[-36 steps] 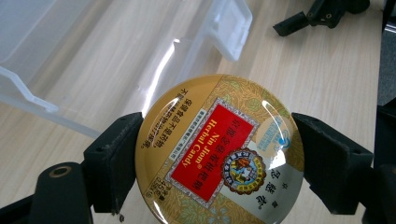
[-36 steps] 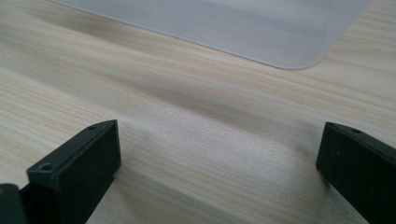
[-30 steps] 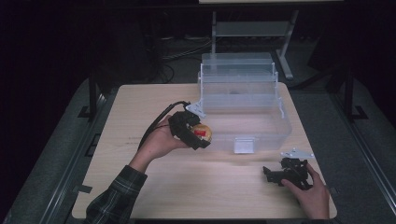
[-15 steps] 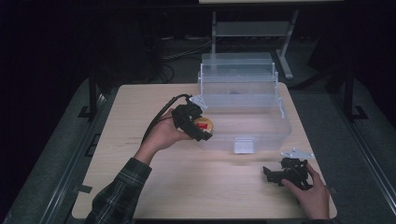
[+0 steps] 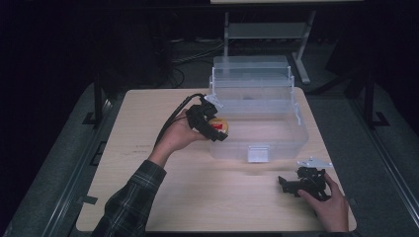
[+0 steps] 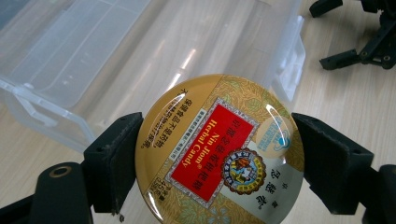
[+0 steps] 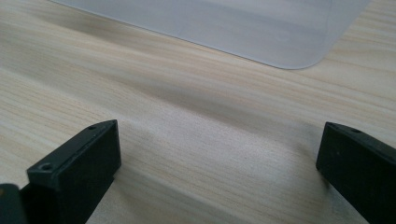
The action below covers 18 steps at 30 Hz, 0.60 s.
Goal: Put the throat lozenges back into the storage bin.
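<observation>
A round gold candy tin (image 6: pixel 218 149) with a red label sits clamped between the jaws of my left gripper (image 6: pixel 218 161). In the high view that tin (image 5: pixel 219 125) hangs at the left rim of a clear plastic box (image 5: pixel 276 143), with my left gripper (image 5: pixel 210 124) shut on it. The box (image 6: pixel 140 46) stands open, its lid raised at the back, and looks empty. My right gripper (image 5: pixel 291 185) rests low on the table near the front right corner, jaws wide open with bare wood (image 7: pixel 215 154) between them.
The wooden table (image 5: pixel 148 197) has free room at the front left and middle. The box's front latch (image 5: pixel 258 154) faces the person. Black cables and a metal stand (image 5: pixel 267 34) lie beyond the table's far edge. My right gripper (image 6: pixel 364 42) shows in the left gripper view's corner.
My left gripper has carried the tin up and to the right, from in front of the box's left corner to its left rim. The right gripper has stayed put.
</observation>
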### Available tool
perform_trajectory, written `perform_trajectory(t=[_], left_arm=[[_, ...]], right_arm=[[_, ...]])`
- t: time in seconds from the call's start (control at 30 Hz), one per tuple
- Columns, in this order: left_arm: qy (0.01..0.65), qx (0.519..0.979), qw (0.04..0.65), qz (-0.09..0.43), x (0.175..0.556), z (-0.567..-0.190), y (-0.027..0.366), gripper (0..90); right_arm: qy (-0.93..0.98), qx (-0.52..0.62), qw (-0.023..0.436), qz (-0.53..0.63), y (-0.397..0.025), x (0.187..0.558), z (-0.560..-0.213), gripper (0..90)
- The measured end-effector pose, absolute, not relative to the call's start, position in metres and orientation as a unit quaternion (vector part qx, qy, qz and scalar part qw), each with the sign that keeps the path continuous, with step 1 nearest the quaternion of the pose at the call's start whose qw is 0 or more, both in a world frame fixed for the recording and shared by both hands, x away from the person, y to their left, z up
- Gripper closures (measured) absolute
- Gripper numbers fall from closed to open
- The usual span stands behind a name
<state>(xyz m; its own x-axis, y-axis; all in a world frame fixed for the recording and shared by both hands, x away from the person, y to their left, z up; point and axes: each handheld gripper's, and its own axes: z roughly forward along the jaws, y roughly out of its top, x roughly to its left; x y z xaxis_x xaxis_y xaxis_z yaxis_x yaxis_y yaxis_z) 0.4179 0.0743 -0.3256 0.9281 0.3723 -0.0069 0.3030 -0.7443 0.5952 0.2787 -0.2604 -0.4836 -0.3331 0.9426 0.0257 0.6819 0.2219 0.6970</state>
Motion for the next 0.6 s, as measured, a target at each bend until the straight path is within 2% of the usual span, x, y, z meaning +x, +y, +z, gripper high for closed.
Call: perform_trajectory(t=[0.6], left_arm=[[0.188,0.935,0.294,0.056,0.440,-0.342,0.058,19.5]], right_arm=[[0.753,0.541,0.206,0.314,-0.260,0.279,-0.484,0.0]])
